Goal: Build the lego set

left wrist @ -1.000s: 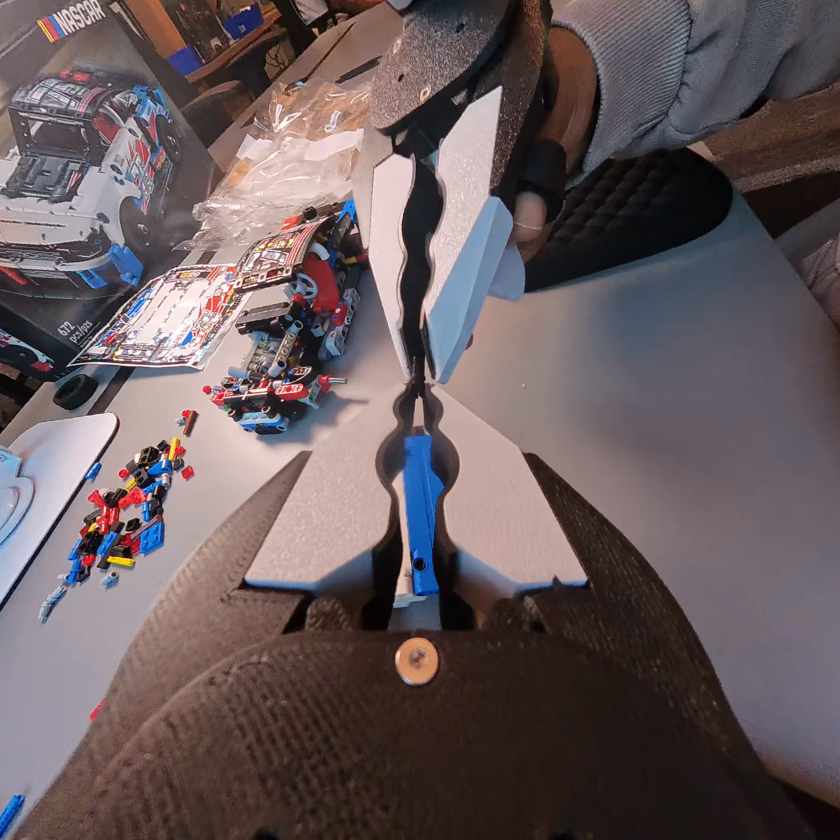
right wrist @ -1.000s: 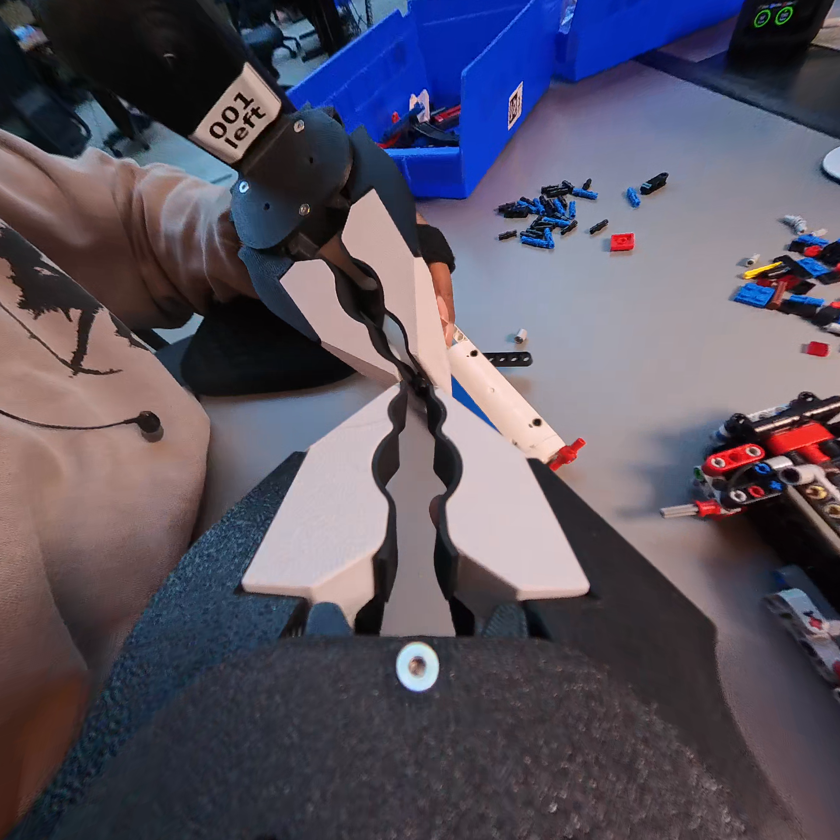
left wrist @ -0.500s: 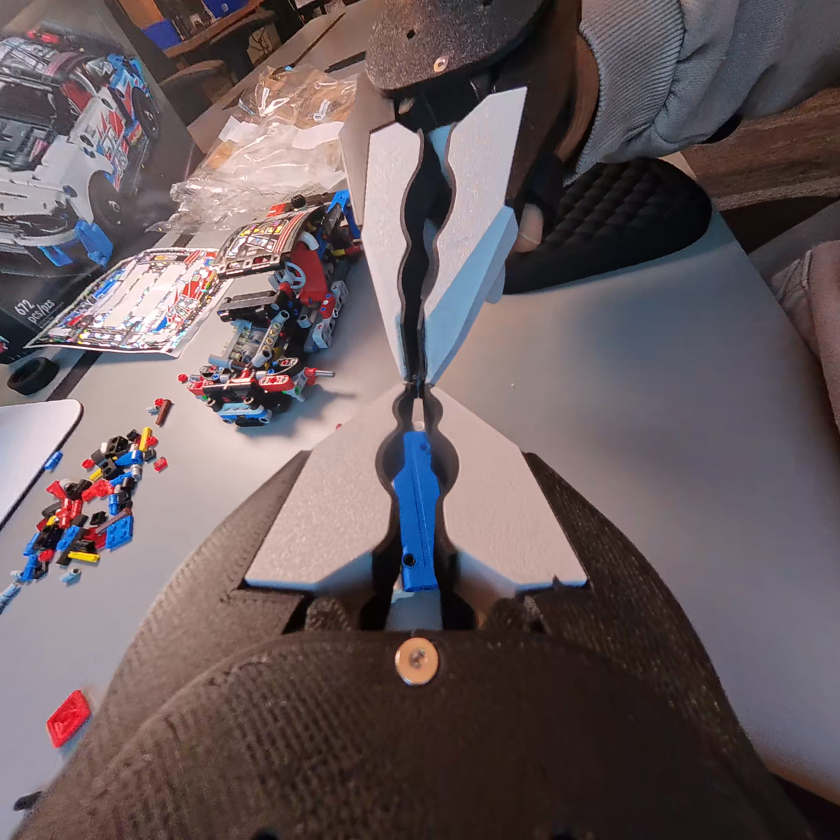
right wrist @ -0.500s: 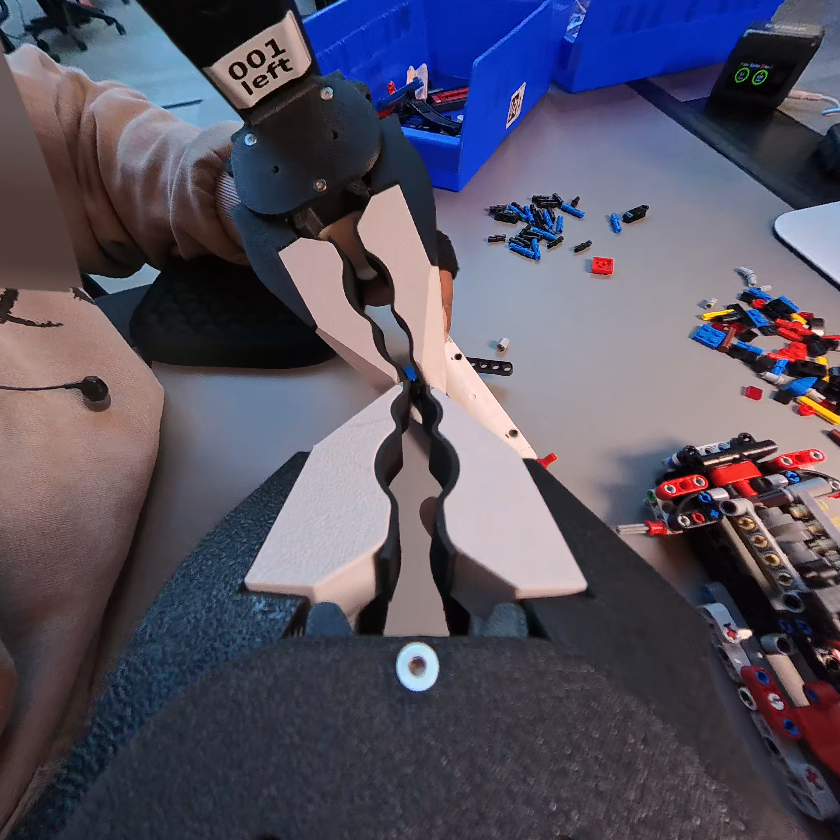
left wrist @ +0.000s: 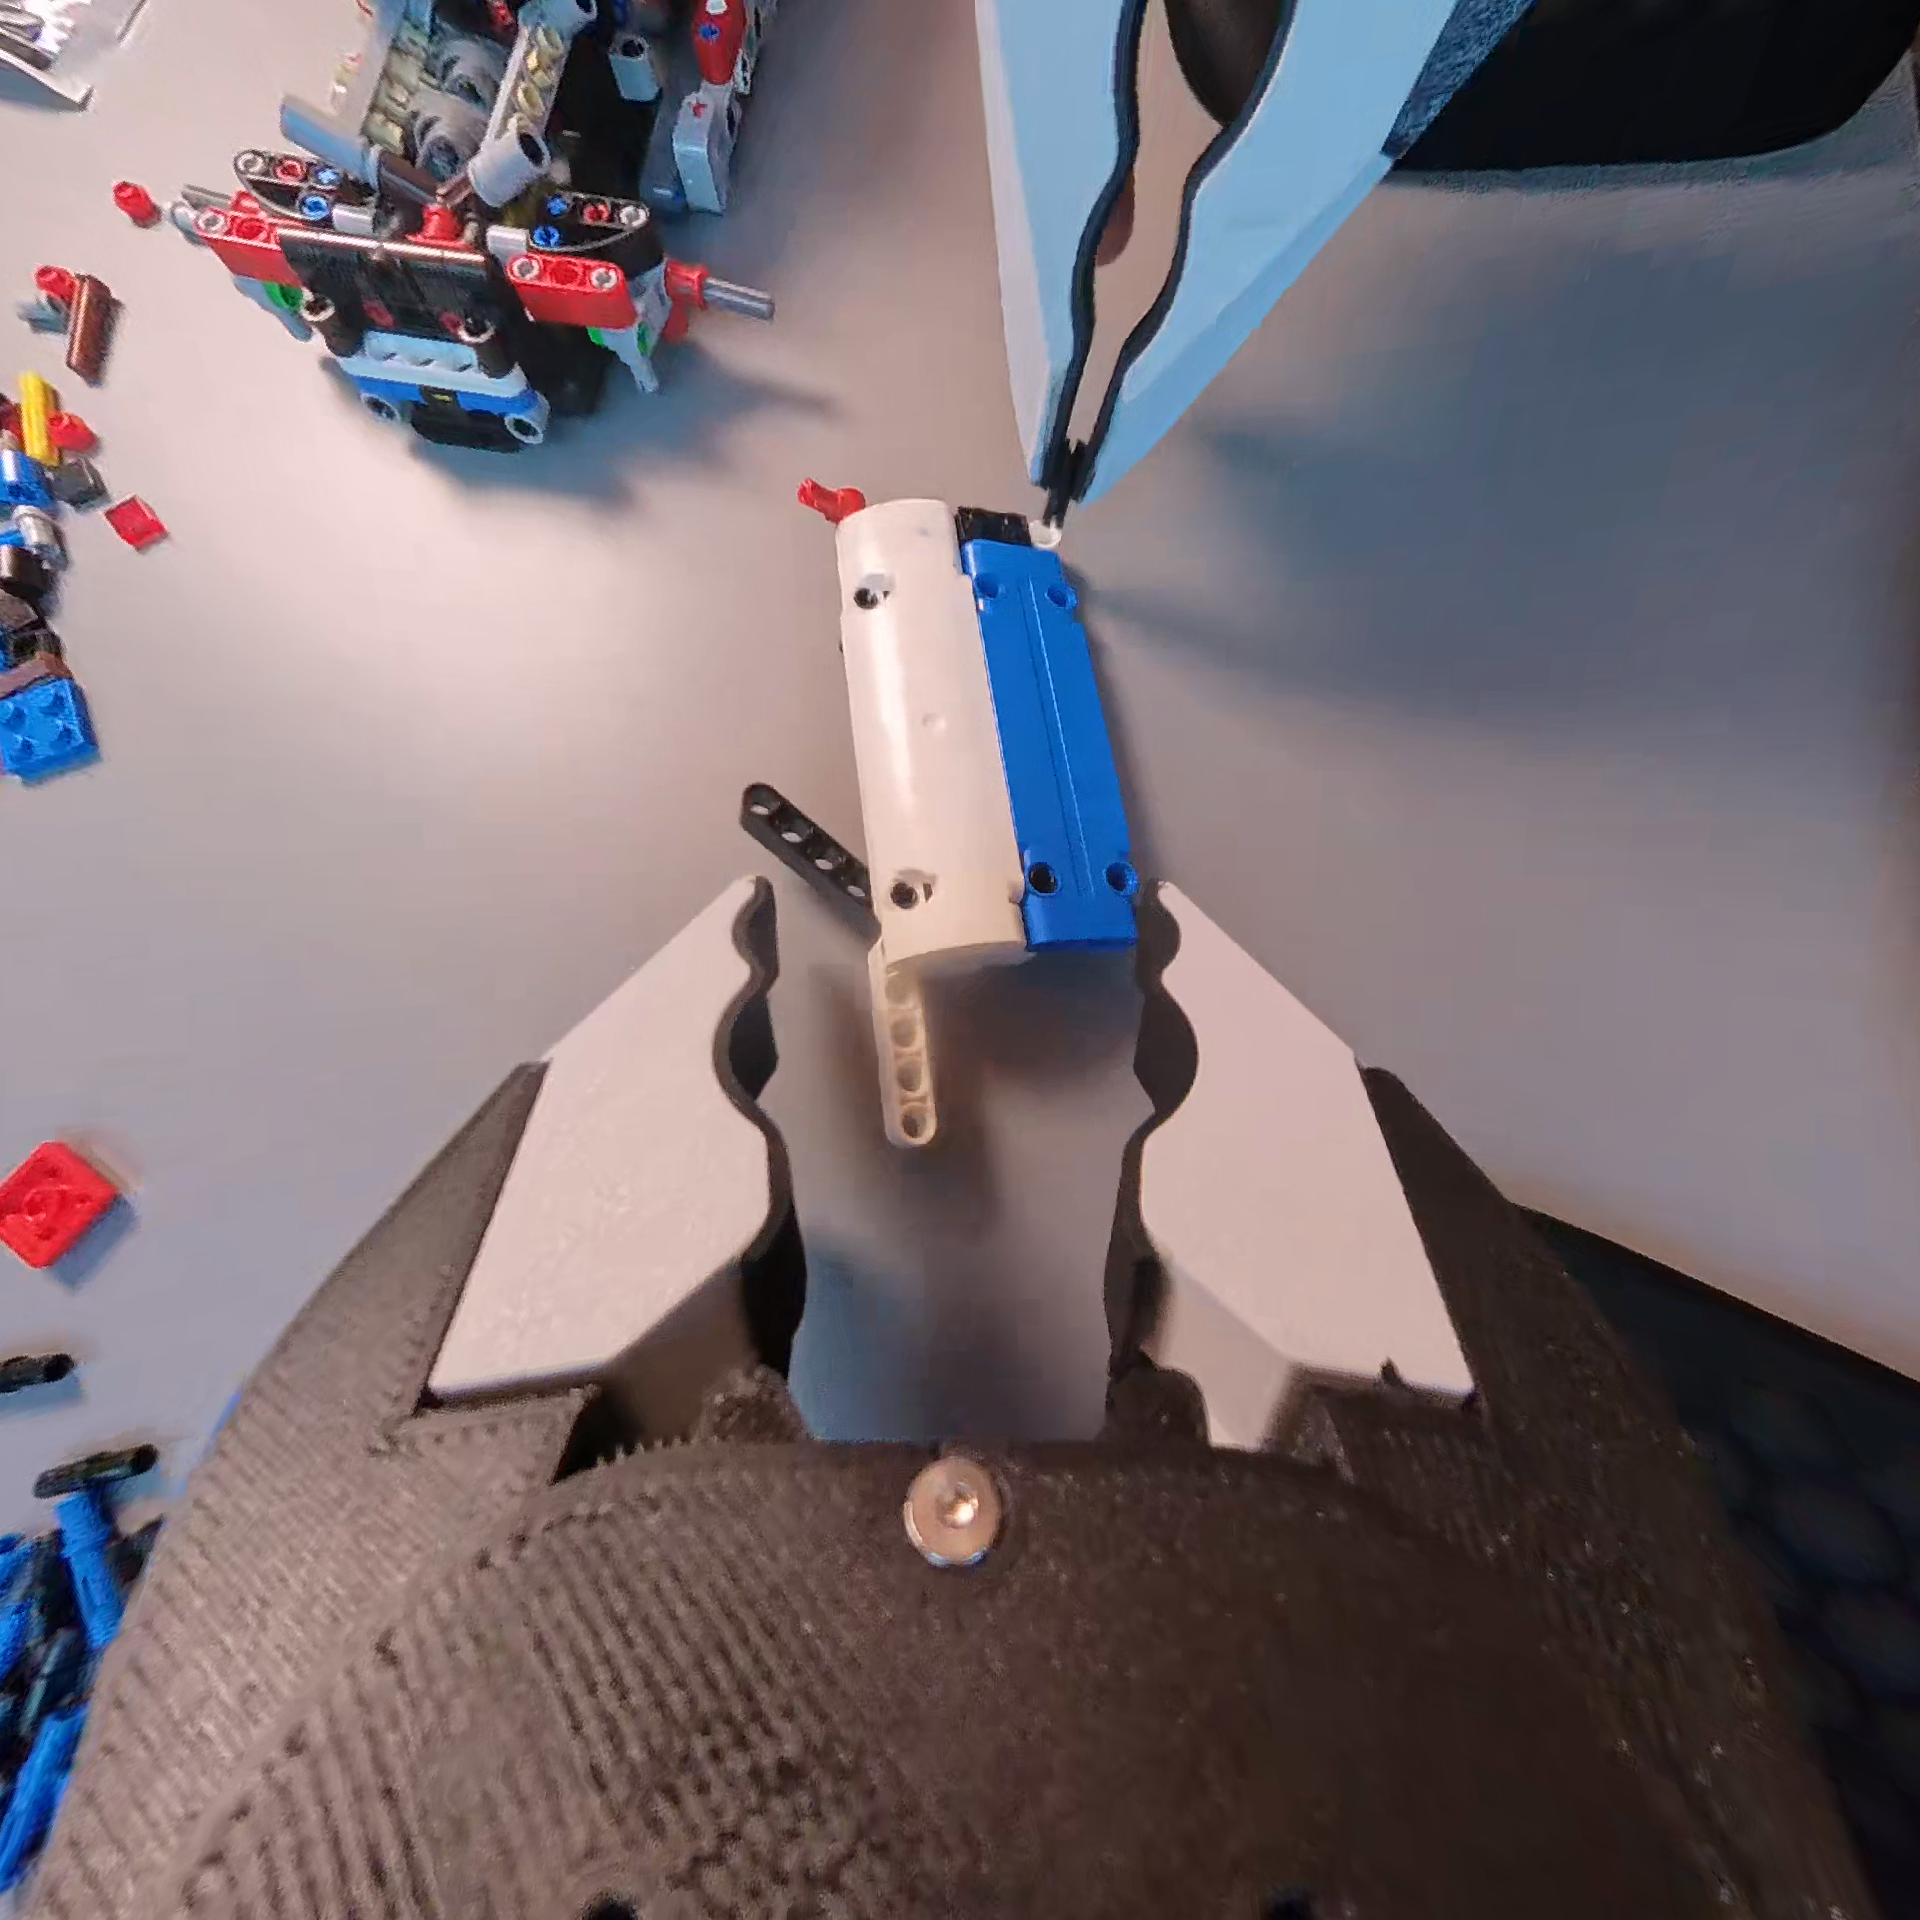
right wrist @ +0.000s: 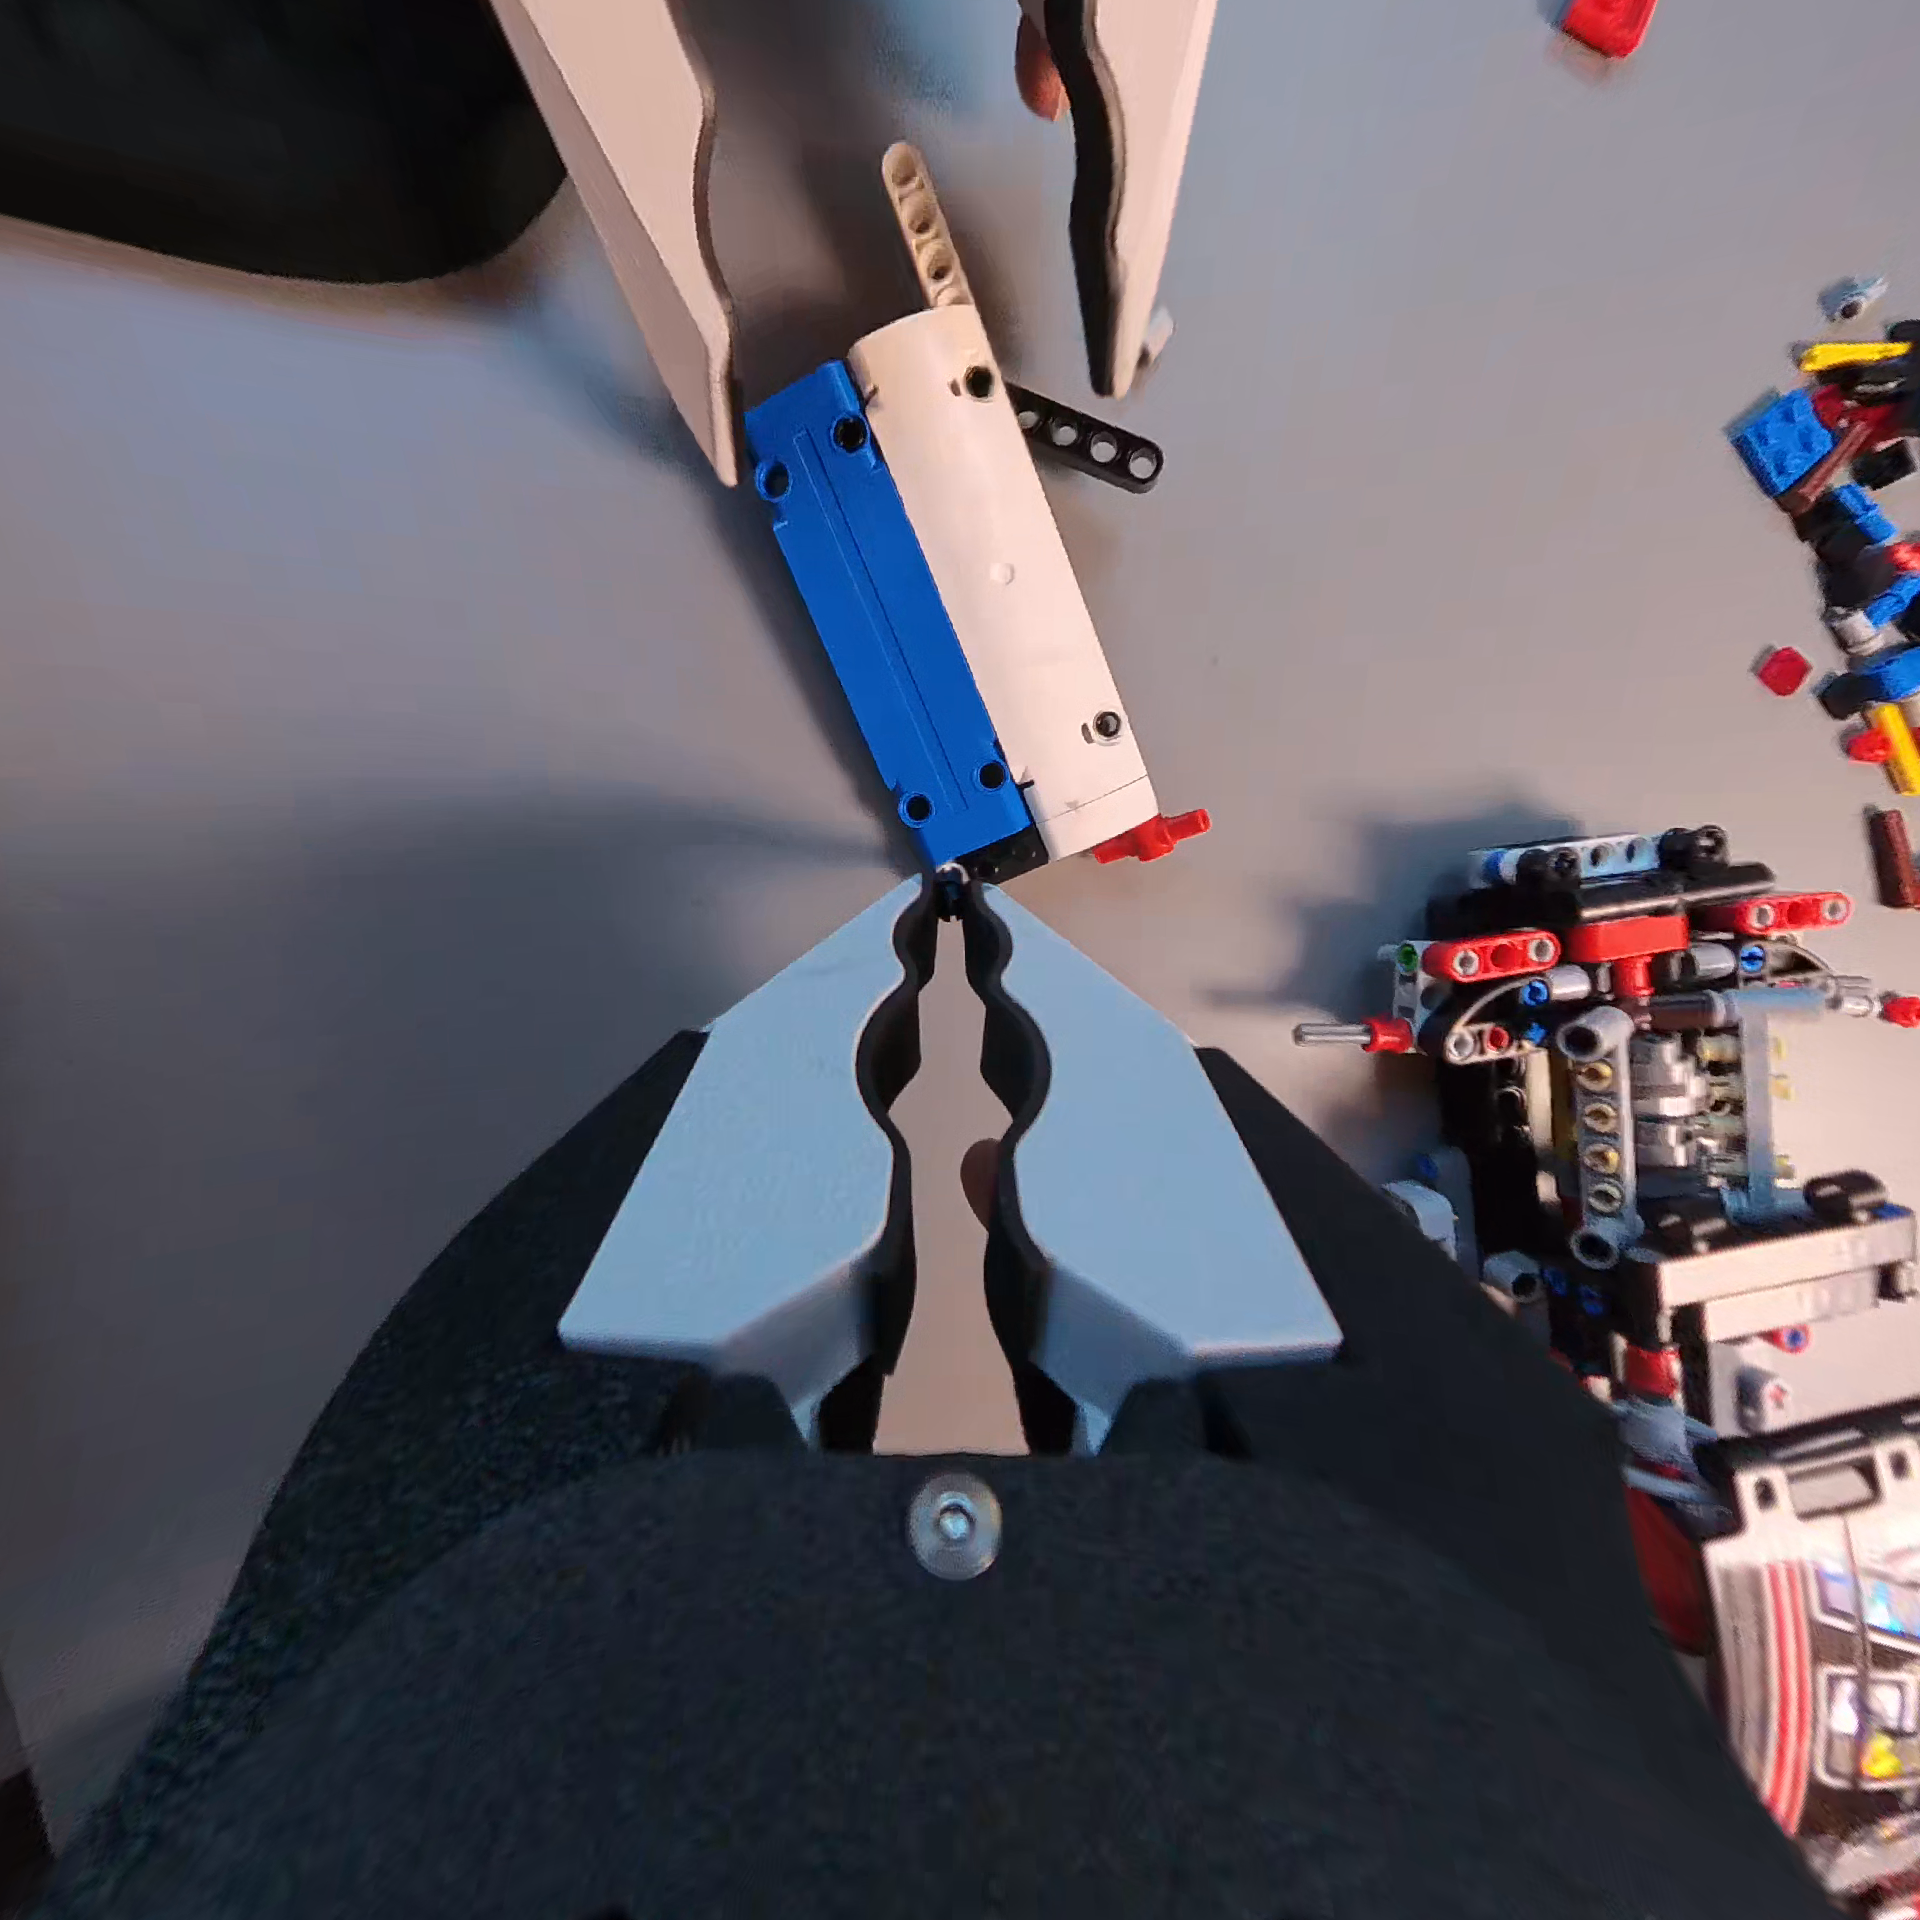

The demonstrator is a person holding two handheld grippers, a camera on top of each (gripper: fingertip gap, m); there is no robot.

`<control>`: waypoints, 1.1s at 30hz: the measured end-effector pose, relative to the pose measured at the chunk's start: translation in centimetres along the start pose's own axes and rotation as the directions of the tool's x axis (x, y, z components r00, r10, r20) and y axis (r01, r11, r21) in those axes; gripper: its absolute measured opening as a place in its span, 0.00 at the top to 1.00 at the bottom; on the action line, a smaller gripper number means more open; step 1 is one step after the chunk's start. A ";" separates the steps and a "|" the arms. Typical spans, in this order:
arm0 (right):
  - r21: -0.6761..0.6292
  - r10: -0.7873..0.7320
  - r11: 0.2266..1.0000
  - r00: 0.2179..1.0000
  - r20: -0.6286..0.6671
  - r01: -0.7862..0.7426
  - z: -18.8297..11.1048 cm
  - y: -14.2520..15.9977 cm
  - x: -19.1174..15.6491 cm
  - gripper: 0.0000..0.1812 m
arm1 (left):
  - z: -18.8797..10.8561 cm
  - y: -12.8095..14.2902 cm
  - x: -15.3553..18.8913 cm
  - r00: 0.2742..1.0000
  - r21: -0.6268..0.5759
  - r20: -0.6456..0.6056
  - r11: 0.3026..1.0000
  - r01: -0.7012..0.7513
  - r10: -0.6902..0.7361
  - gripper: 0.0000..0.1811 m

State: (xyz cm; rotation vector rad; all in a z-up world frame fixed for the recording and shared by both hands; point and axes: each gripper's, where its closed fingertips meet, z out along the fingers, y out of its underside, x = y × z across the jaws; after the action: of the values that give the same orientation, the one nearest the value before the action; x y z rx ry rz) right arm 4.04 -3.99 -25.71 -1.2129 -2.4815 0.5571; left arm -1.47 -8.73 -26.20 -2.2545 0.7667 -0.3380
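My left tool (left wrist: 951, 914) has a coarse, ribbed black printed-plastic body, matt grey finger plates and one shiny metal screw (left wrist: 953, 1523). The right tool (right wrist: 951, 899) looks grainier, like speckled black plastic. The white-and-blue lego panel (right wrist: 951, 613) is smooth, glossy plastic. Under it the grey tabletop (left wrist: 1507, 779) reads matt and even. The half-built car (right wrist: 1662, 1091) mixes glossy plastic with a metal-looking axle.

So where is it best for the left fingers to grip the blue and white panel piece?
Probably across its near end, one finger on the white side, one on the blue. The blue and white panel piece lies flat, pointing lengthwise at the open left gripper, so approach straight along it.
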 end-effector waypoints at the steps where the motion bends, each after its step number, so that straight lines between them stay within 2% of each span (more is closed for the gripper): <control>1: -0.018 -0.013 1.000 1.000 0.004 0.013 0.1 0.0 0.0 0.99 | 0.3 0.1 0.2 1.000 -0.001 -0.004 1.000 0.006 -0.006 0.64; 15: -0.256 0.004 0.967 0.996 0.090 0.019 0.1 0.7 0.2 0.99 | 1.0 0.3 0.3 0.996 0.010 0.086 0.999 0.032 -0.032 0.69; 33: -0.247 0.051 0.969 0.990 0.132 -0.017 0.2 0.7 0.0 0.99 | 0.9 0.3 0.3 0.993 0.018 0.110 0.999 0.029 -0.031 0.70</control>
State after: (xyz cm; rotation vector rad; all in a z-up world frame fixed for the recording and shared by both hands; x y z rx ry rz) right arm 4.41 -3.61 -26.24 -1.3509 -2.7153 0.3597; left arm -0.95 -8.52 -27.04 -2.2512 0.6711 -0.2310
